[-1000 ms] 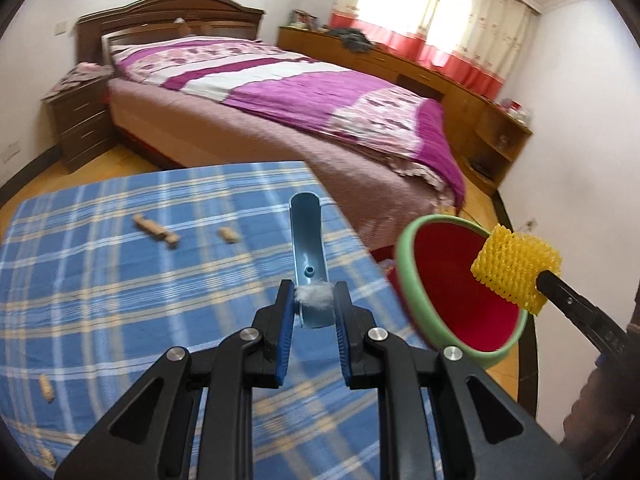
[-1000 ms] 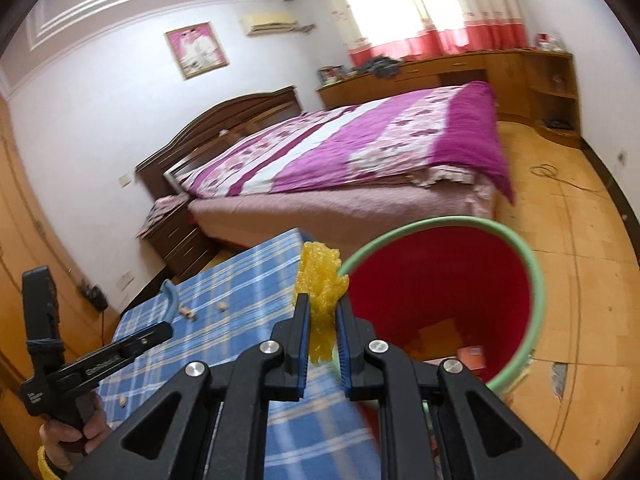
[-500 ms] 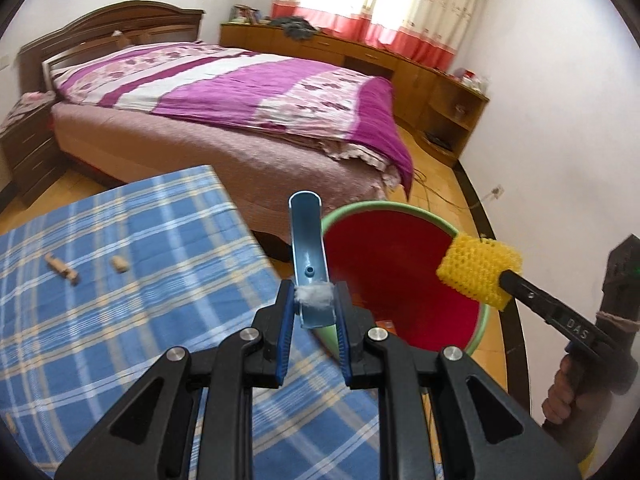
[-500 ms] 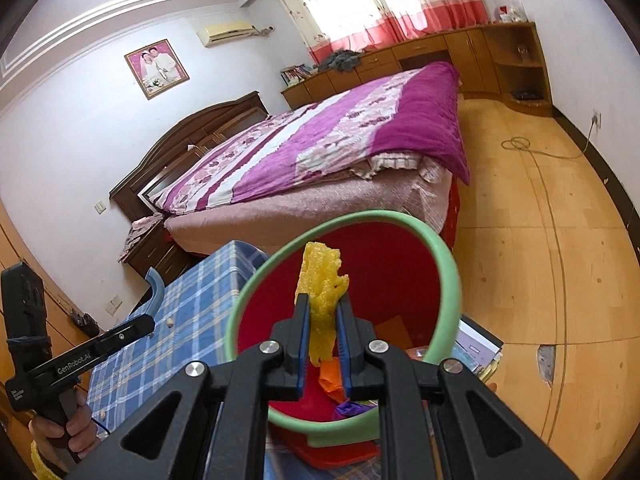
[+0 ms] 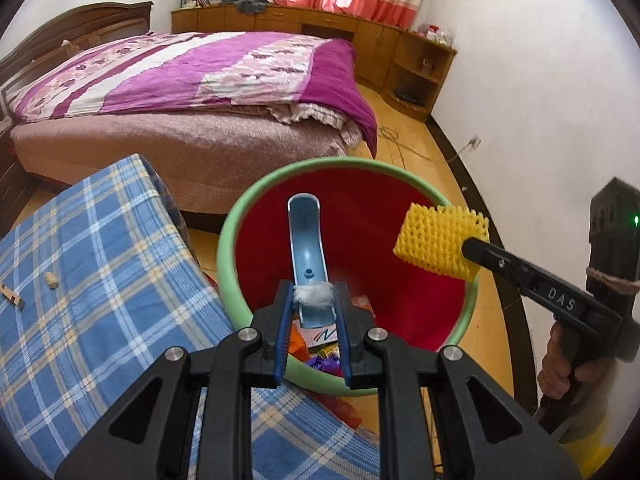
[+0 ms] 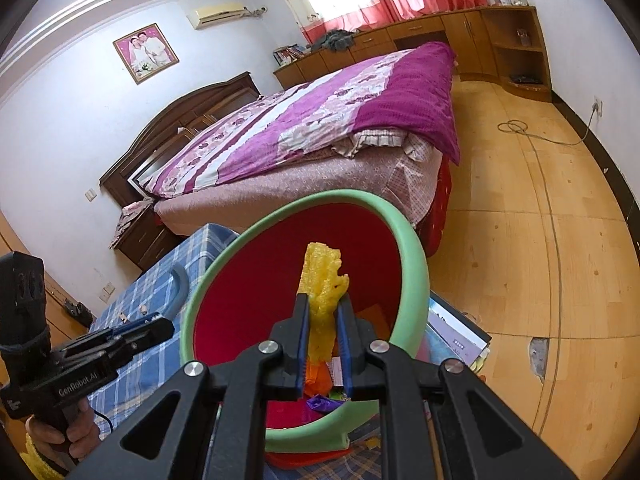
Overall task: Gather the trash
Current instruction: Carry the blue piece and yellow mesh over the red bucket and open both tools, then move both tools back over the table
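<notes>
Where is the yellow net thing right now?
The yellow foam net is pinched in the right gripper, over the red bin beside the checked table.

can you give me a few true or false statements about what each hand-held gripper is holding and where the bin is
1. The left hand-held gripper is shut on a blue curved plastic piece with a white tuft. True.
2. The right hand-held gripper is open with nothing in it. False: it is shut on yellow foam netting.
3. The red bin has a green rim. True.
4. The bin holds nothing. False: colourful wrappers lie at its bottom.
5. Small scraps lie on the blue plaid cloth. True.
</notes>
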Action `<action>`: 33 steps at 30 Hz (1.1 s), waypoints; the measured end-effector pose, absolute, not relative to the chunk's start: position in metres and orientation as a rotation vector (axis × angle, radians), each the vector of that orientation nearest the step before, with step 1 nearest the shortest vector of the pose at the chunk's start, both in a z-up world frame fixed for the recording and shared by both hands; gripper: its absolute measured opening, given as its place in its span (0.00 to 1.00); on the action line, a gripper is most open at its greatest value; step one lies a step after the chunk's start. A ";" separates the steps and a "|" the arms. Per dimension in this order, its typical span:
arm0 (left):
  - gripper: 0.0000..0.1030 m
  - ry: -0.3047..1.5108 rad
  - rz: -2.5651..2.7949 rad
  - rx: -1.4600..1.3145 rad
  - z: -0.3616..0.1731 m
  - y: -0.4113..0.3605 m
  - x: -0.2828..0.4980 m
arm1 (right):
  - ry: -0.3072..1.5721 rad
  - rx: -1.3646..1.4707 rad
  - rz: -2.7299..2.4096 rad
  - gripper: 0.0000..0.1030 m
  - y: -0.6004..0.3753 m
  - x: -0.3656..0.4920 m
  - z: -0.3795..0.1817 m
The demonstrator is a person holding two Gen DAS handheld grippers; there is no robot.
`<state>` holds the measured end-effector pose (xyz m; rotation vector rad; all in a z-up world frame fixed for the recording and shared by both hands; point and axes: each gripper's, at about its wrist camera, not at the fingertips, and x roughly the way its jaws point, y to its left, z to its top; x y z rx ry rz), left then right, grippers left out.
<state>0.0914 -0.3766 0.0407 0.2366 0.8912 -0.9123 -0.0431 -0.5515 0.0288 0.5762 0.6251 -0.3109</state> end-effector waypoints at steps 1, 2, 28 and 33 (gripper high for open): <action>0.19 0.897 -0.911 0.243 0.039 -0.378 0.091 | 0.628 0.579 -0.310 0.16 -0.552 -0.043 0.027; 0.19 0.907 -0.908 0.249 0.037 -0.379 0.091 | 0.631 0.581 -0.310 0.18 -0.552 -0.043 0.026; 0.32 0.927 -0.771 0.120 0.047 -0.315 0.099 | 0.629 0.577 -0.297 0.46 -0.524 -0.041 0.041; 0.33 0.930 -0.725 0.082 0.049 -0.288 0.103 | 0.631 0.570 -0.286 0.49 -0.510 -0.038 0.049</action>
